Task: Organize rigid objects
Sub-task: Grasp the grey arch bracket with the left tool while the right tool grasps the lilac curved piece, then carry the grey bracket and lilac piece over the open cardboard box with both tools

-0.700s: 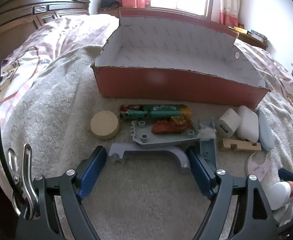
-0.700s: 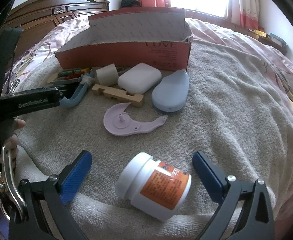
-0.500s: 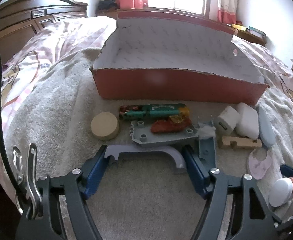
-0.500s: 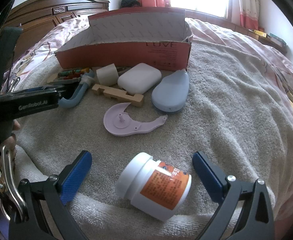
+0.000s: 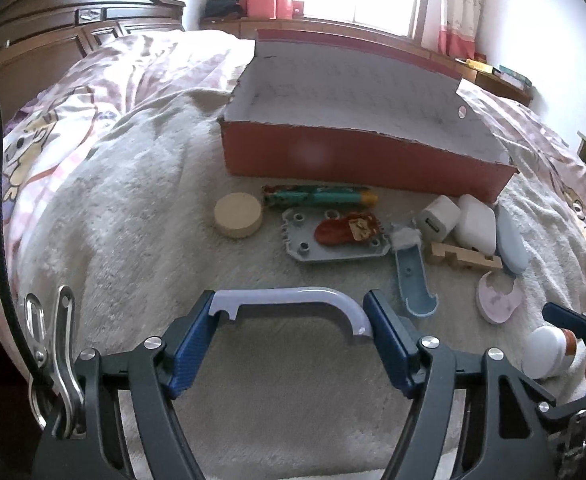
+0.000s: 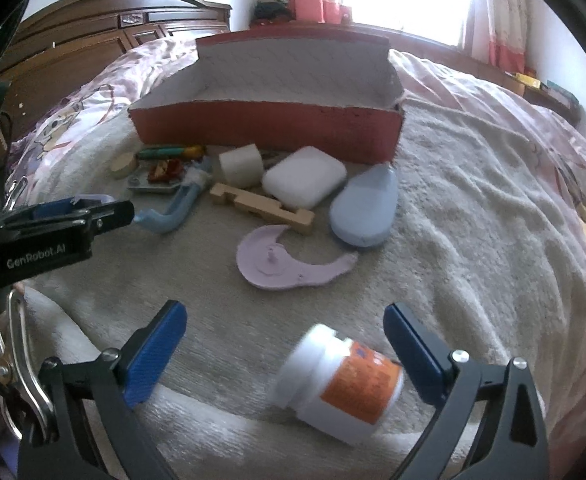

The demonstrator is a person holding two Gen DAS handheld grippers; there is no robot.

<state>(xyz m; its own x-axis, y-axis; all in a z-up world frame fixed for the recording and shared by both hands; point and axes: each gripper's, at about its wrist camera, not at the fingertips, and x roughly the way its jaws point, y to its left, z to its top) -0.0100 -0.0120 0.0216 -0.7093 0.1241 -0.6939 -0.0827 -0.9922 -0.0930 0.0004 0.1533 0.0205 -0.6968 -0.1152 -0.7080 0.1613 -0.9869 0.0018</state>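
While the red box stands ahead on the bed's blanket, a lilac arched handle is pinched end to end by the jaws of the left gripper, its long axis crosswise between the pads and lifted, it seems, off the blanket. Box position: straight ahead, beyond the loose items. Right gripper: jaws spread, a white jar with orange label lying on its side between them, nearer the right pad, apparently not gripped.
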